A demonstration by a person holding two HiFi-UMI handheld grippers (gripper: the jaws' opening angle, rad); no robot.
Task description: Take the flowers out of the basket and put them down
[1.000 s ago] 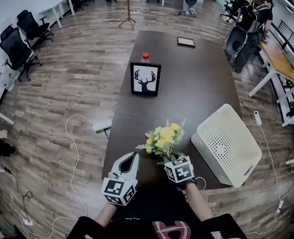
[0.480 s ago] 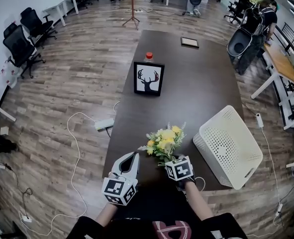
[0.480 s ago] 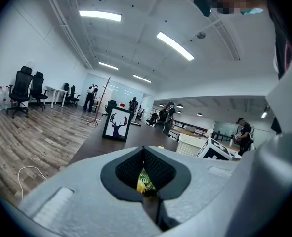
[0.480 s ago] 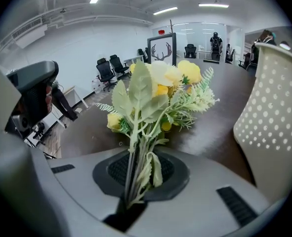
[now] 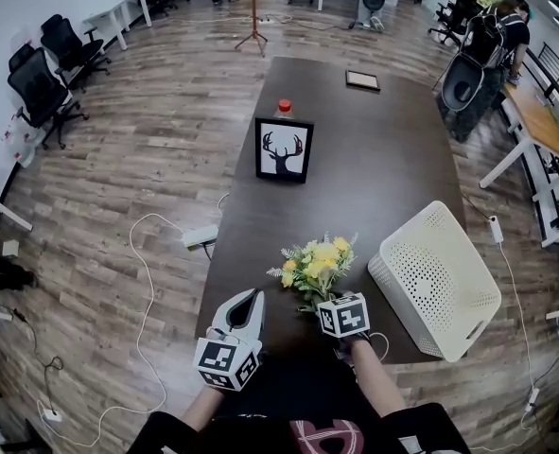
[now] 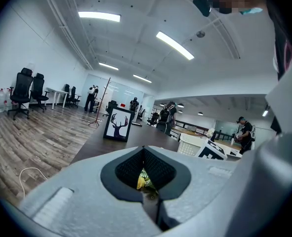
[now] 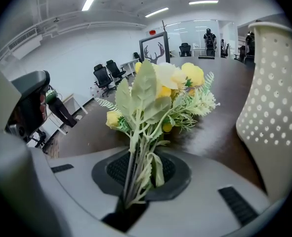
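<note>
The yellow flowers (image 5: 319, 265) with pale green leaves lean forward over the dark table (image 5: 355, 178) near its front edge. Their stems (image 7: 136, 167) run between the jaws of my right gripper (image 5: 326, 299), which still hold them while the jaws are opening. In the right gripper view the blooms (image 7: 178, 80) fill the middle, above my right gripper (image 7: 136, 189). The white perforated basket (image 5: 435, 277) lies on its side just right of the flowers and shows as a wall (image 7: 276, 102) at the right. My left gripper (image 5: 249, 301) rests shut and empty to the left of the bouquet.
A framed deer picture (image 5: 284, 149) stands mid-table with a red-capped bottle (image 5: 284, 107) behind it. A dark tablet (image 5: 360, 80) lies at the far end. A power strip and white cable (image 5: 196, 237) lie on the floor at the left. Office chairs (image 5: 43, 83) stand further left.
The right gripper and the flowers have shifted slightly right and forward. The left gripper has stayed where it was.
</note>
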